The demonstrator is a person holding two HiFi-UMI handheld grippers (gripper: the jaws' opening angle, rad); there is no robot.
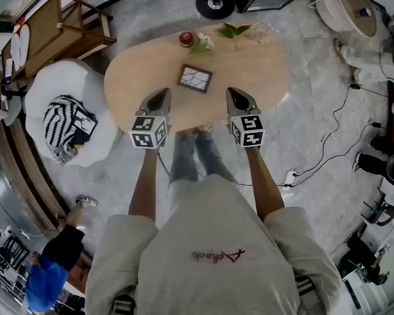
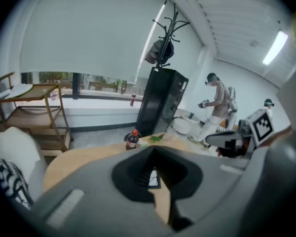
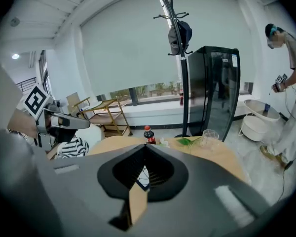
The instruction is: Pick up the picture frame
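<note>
The frame (image 1: 195,79) lies flat on the table (image 1: 131,77), ahead of and between both tools; left gripper (image 1: 161,94) and right gripper (image 1: 232,93) hover apart from it, jaws closed, empty

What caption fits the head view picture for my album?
Left gripper and right gripper, both shut, point at the picture frame on the table.

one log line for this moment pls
phase: pre-grasp | left tool: shut, empty | right tool: shut, empty | picture frame: flat on table, untouched, ahead between tools
</note>
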